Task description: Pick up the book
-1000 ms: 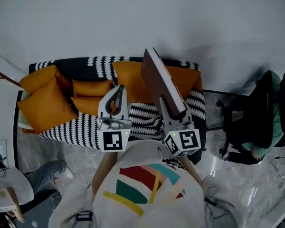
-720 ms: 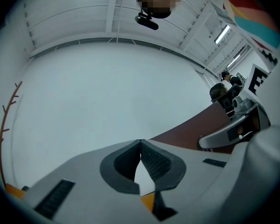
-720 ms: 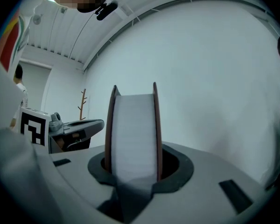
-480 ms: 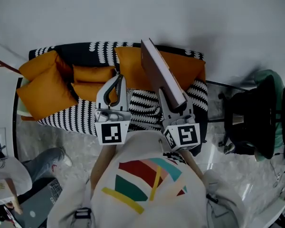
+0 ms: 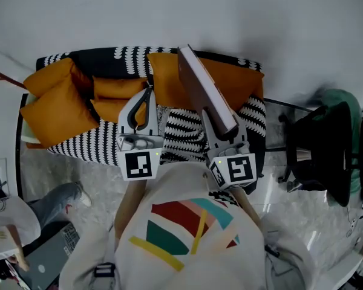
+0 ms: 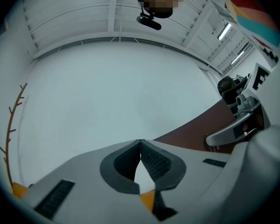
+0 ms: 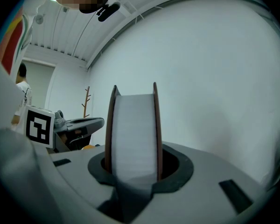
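My right gripper [image 5: 221, 125] is shut on a brown hardcover book [image 5: 201, 89], which it holds up above the sofa with the far end raised toward the wall. In the right gripper view the book's white page edge [image 7: 133, 125] stands upright between the jaws, and the pads [image 7: 164, 164] press on both covers. My left gripper [image 5: 147, 92] hovers beside it over the orange cushions, shut and empty. In the left gripper view its tips [image 6: 140, 143] meet, and the book's cover [image 6: 196, 129] shows to the right.
A black-and-white patterned sofa [image 5: 97, 147] with orange cushions [image 5: 51, 110] stands against a white wall. A dark office chair [image 5: 323, 144] with a green garment is at the right. A seated person's leg [image 5: 54, 201] and a laptop [image 5: 48, 258] are at lower left.
Both grippers have drifted a little up the picture toward the wall, with the book still clamped in the right one. The left gripper stays shut.
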Motion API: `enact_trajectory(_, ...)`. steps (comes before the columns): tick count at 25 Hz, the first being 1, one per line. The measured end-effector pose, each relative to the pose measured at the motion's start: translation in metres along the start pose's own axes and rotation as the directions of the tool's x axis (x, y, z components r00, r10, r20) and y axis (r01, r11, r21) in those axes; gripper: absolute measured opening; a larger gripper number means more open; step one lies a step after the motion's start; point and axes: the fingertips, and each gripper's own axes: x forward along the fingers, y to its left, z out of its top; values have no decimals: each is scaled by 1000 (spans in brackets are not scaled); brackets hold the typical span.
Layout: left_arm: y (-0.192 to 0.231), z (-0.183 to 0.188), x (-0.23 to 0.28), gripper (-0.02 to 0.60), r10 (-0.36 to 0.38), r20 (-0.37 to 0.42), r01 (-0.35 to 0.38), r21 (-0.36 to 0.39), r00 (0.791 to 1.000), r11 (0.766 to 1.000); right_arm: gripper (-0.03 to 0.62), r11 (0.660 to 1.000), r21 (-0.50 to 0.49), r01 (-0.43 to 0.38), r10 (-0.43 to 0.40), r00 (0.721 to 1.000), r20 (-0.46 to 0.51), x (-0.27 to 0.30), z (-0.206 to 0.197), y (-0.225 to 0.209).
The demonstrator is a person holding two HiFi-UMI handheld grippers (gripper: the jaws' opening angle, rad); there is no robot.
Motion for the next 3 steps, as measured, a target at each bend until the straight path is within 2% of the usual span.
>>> enact_trajectory(3,4,-1,1,8,2,0,-2,4,1000,1000,155,1000,4,-5,5,1000,-8,2,-1,1)
